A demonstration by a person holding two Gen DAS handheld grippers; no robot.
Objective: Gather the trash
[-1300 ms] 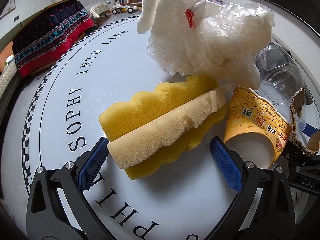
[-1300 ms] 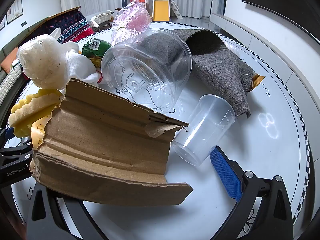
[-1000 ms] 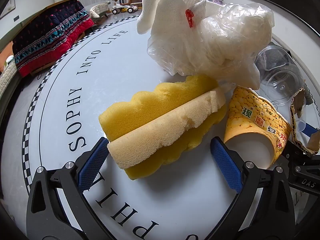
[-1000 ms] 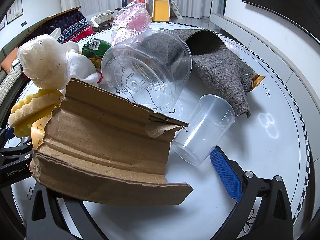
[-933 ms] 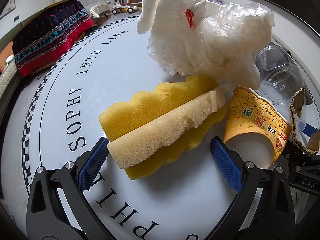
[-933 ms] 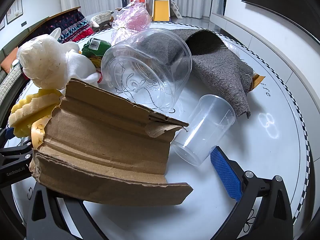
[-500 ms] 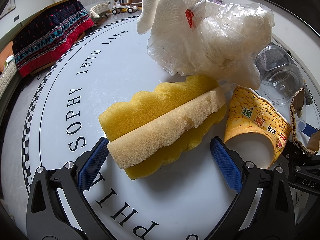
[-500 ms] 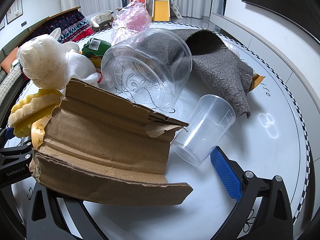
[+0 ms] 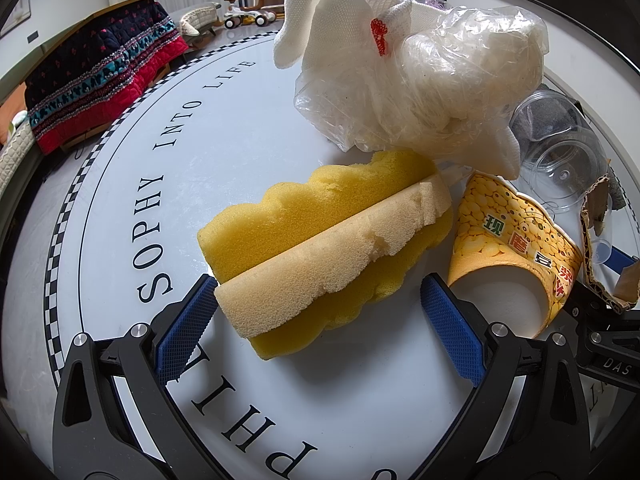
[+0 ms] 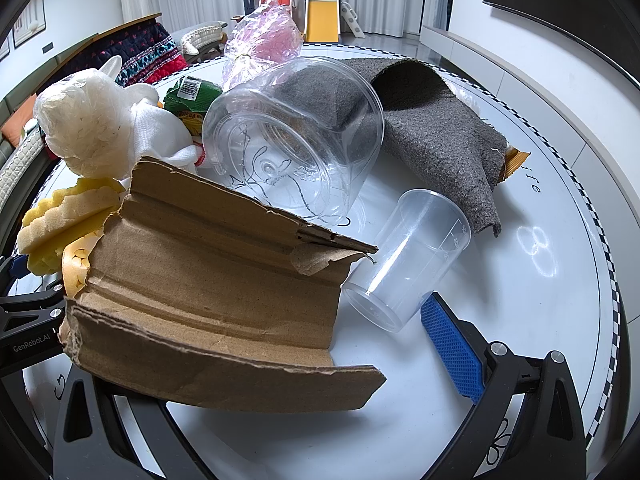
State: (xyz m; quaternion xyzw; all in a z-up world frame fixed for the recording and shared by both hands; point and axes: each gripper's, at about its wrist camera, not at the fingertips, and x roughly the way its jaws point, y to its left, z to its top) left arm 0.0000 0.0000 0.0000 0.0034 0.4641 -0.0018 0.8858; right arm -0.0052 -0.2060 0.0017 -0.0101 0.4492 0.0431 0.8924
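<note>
The sponge point(image 9: 320, 248), yellow with a pale strip on top, lies on the white table point(image 9: 120, 208). Behind it sits a bagged white cloth point(image 9: 408, 64); to its right, touching, a tipped yellow paper cup point(image 9: 516, 240), then torn cardboard point(image 10: 216, 300), a clear jar point(image 10: 296, 140), a small plastic cup point(image 10: 404, 260) and grey felt point(image 10: 436, 128).

The left gripper point(image 9: 316, 324) is wide open around the sponge's near end, its left pad just beside the pale strip. The right gripper point(image 10: 280, 344) also looks spread wide; the cardboard hides its left finger, so contact there cannot be told.
</note>
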